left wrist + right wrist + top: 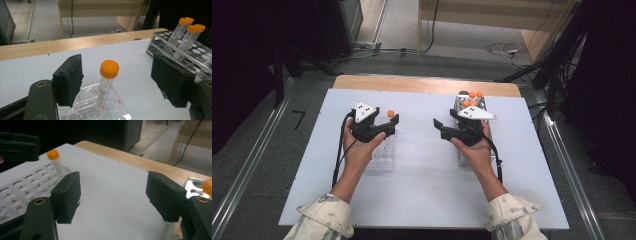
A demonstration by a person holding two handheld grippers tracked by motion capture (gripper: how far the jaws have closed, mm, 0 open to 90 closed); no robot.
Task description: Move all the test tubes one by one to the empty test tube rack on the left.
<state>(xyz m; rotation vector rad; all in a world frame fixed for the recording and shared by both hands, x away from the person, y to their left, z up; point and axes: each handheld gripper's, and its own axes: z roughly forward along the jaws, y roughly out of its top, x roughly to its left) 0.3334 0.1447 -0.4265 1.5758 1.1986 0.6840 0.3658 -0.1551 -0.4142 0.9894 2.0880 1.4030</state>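
A clear tube with an orange cap (109,69) stands upright in a corner hole of the clear plastic rack (117,105) on the white table. My left gripper (120,82) is open, one jaw on each side of this tube, neither pad touching it. From above, the same cap (390,113) sits just beyond the left gripper (389,125). My right gripper (113,197) is open with only bare table between its jaws. It hangs in front of the metal rack (469,106) and points left toward the tube (53,155) in the clear rack (22,187).
The metal rack (160,37) holds three orange-capped tubes (190,27) at the table's back right. A wooden strip (427,84) runs along the table's far edge. The white board (422,170) lies bare between the two racks. Cables trail on the floor beyond.
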